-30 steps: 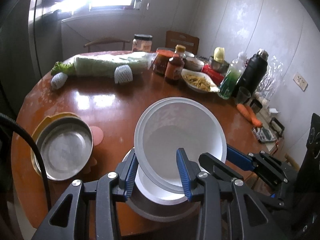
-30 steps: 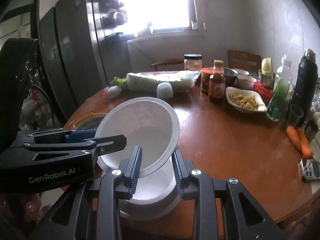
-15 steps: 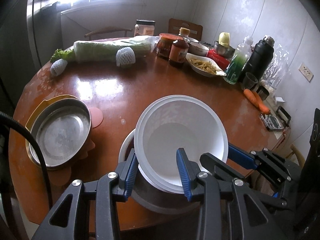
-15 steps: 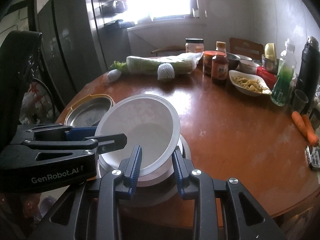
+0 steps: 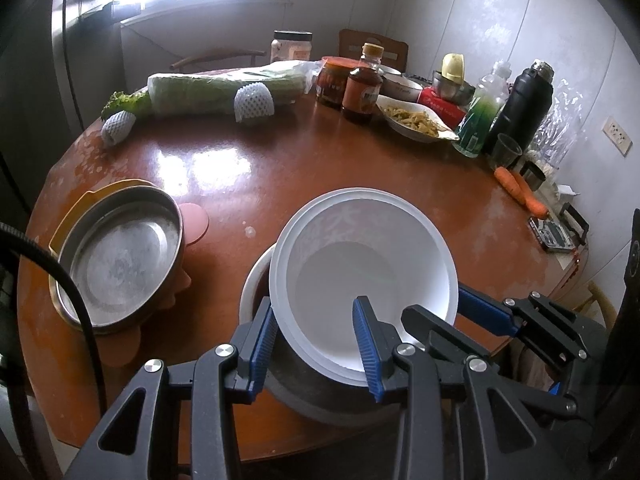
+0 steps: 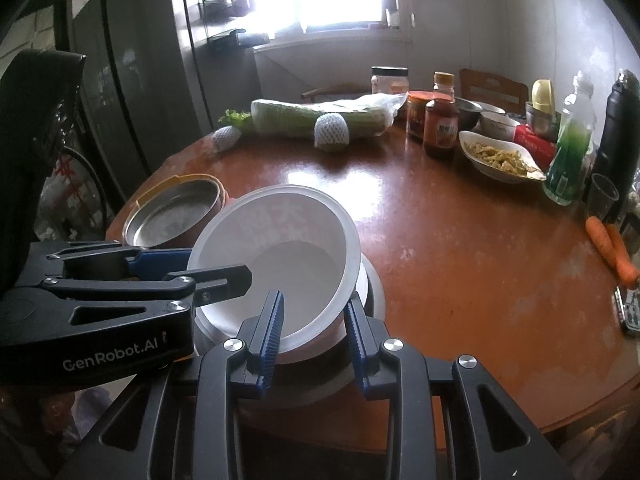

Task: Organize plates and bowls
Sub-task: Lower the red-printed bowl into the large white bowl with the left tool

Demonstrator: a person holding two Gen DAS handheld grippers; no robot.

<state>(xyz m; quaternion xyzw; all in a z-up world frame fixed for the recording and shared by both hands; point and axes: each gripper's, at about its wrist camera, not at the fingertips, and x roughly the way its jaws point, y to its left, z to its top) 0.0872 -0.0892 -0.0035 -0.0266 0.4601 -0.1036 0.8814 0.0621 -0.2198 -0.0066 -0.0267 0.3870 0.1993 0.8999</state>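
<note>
A white plastic bowl (image 5: pixel 362 276) sits tilted in a larger grey bowl with a brown inside (image 5: pixel 320 396) at the near edge of the round brown table (image 5: pixel 260 176). My left gripper (image 5: pixel 316 344) straddles the white bowl's near rim, one finger inside, one outside, with a visible gap. My right gripper (image 6: pixel 314 330) straddles the rim from the other side the same way. The white bowl (image 6: pixel 276 256) and the grey bowl (image 6: pixel 368 292) also show in the right wrist view. A steel pan (image 5: pixel 120 260) rests in a yellow-rimmed dish at the left.
At the far side lie a wrapped cabbage (image 5: pixel 224 88), sauce jars (image 5: pixel 362 92), a dish of food (image 5: pixel 416 122), a green bottle (image 5: pixel 478 120), a black flask (image 5: pixel 520 100) and carrots (image 5: pixel 520 192). The steel pan (image 6: pixel 172 212) stands close left of the bowls.
Both grippers have lowered the white bowl into the grey bowl and nearer the table. The grey bowl's brown inside now shows beside it.
</note>
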